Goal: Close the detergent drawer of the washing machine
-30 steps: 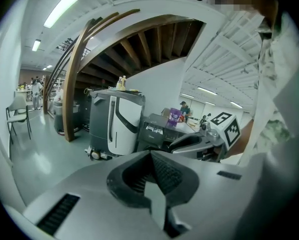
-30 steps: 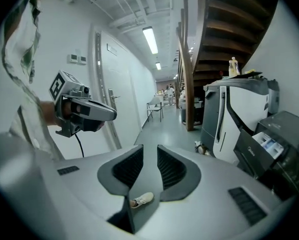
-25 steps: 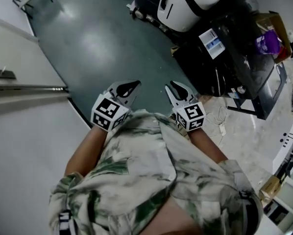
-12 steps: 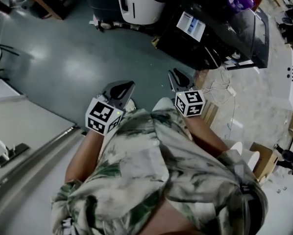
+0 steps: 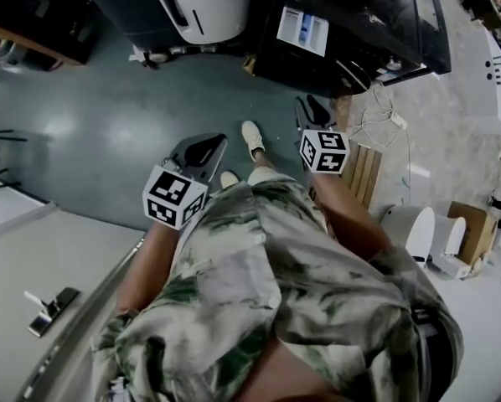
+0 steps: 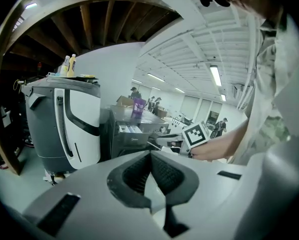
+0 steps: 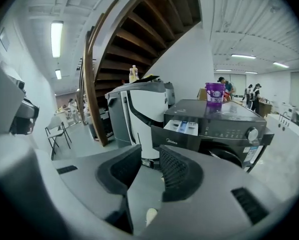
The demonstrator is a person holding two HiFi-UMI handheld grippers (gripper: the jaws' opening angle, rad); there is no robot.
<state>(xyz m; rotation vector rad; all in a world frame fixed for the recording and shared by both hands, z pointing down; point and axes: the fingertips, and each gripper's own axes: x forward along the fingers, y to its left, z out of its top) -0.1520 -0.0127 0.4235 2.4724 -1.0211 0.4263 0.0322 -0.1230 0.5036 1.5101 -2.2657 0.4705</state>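
The black washing machine (image 5: 359,32) stands at the top of the head view, its detergent drawer (image 5: 305,28) pulled out with white and blue compartments showing. In the right gripper view the drawer (image 7: 182,128) juts from the washer (image 7: 224,129) straight ahead, well beyond the jaws. My right gripper (image 5: 311,107) (image 7: 150,154) has just been opening; its jaws stand apart with nothing between them. My left gripper (image 5: 207,147) (image 6: 150,156) hangs beside it over the floor, its pad tips touching, empty. The left gripper view shows the washer (image 6: 129,134) and the right gripper (image 6: 179,141) in the distance.
A white-and-grey floor machine (image 5: 204,2) (image 7: 139,114) stands left of the washer. A purple container (image 7: 214,92) sits on the washer's top. A wooden staircase (image 7: 134,29) rises behind, with a folding chair (image 7: 57,131) near it. A white counter (image 5: 33,258) lies at lower left, a cardboard box (image 5: 472,224) at right.
The whole view has swung: the washer has shifted from the upper right to top centre, and the white counter has slid to the lower left. Both grippers moved with the turn.
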